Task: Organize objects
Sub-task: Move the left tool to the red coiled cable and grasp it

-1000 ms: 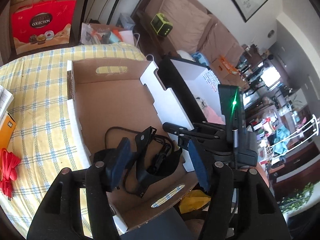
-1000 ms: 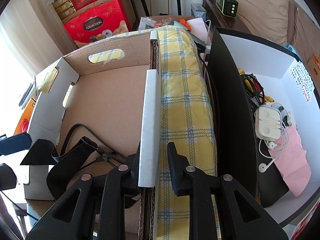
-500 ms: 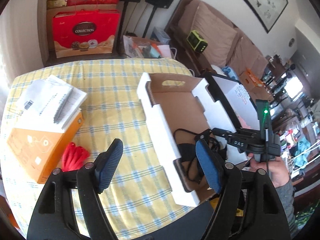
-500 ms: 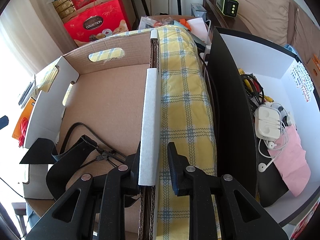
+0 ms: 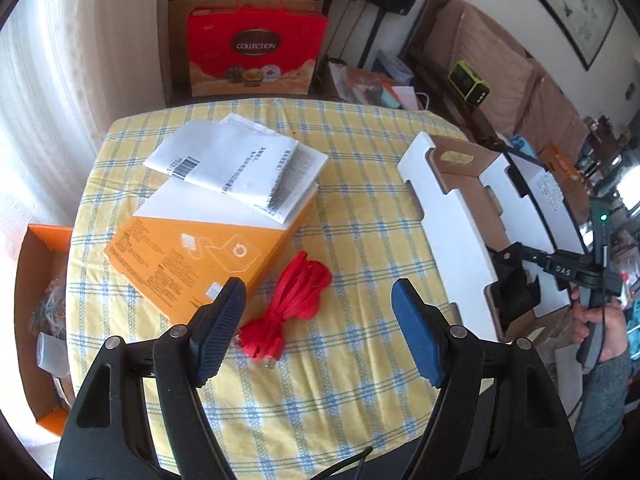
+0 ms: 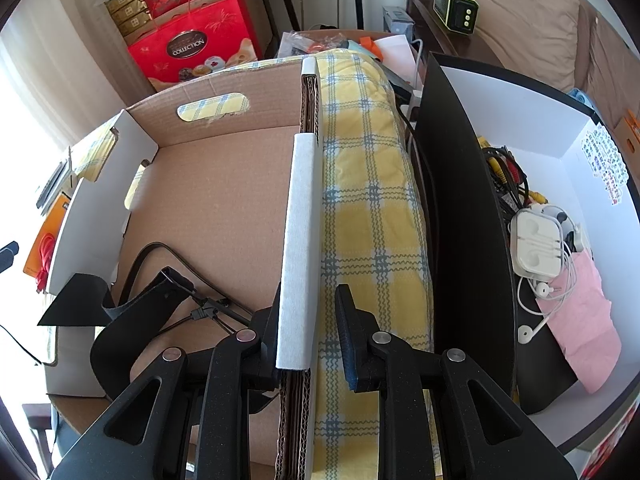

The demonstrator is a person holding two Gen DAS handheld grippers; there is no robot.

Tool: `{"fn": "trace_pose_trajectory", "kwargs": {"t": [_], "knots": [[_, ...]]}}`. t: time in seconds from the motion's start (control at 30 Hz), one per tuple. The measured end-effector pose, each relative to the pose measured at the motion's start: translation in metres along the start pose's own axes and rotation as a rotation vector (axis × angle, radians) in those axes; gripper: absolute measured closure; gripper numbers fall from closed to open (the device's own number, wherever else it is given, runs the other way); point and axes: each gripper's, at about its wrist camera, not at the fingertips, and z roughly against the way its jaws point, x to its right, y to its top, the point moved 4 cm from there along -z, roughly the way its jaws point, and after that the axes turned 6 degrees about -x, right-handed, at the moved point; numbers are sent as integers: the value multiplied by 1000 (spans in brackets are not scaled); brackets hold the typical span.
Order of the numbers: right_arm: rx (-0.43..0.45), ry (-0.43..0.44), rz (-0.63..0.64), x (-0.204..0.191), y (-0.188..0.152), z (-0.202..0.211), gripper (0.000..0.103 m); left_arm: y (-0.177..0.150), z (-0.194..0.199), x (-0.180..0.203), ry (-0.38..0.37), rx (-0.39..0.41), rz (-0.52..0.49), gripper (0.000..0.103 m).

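The left gripper (image 5: 320, 328) is hovering over the red cord (image 5: 294, 304), fingers spread apart; the right gripper (image 6: 308, 328) is straddling the box wall (image 6: 300, 240), fingers apart around it.

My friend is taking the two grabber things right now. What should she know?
Left tool: open, empty, hovering above the red cable bundle on the yellow checked tablecloth.
Right tool: its fingers straddle the right wall of the cardboard box; whether it pinches the wall I cannot tell.
Done: the black strap with its cord lies inside the box.
Left: the red cable bundle, the orange box and the white papers on top of it are outside the box. Probably grab the cable next.
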Motion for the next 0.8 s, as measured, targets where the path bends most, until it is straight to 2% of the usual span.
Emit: {"fn": "trace_pose_trajectory", "kwargs": {"t": [0.17,0.37,0.53,0.57,0.6,0.67,0.8], "knots": [[0,-3,1,0,-1,-1,83,-12,-9,-4,62,-17,-54,31],[-8,-7,3,0,-5,-4,83,-16,-13,0,121,1,-100,31],[-8,-6,3,0,-5,-4,83,-17,-13,2,138,-2,-110,33],[-7,-7,4,0,-5,-4,83,-17,-13,3,151,1,-116,38],[-7,-7,4,0,-5,-4,83,-18,-12,4,159,4,-124,50],[-7,-6,3,0,-5,-4,83,-20,-14,5,159,-8,-135,57],[-8,-6,2,-1,-5,-4,83,-21,-23,2,176,-36,-129,57]]}}
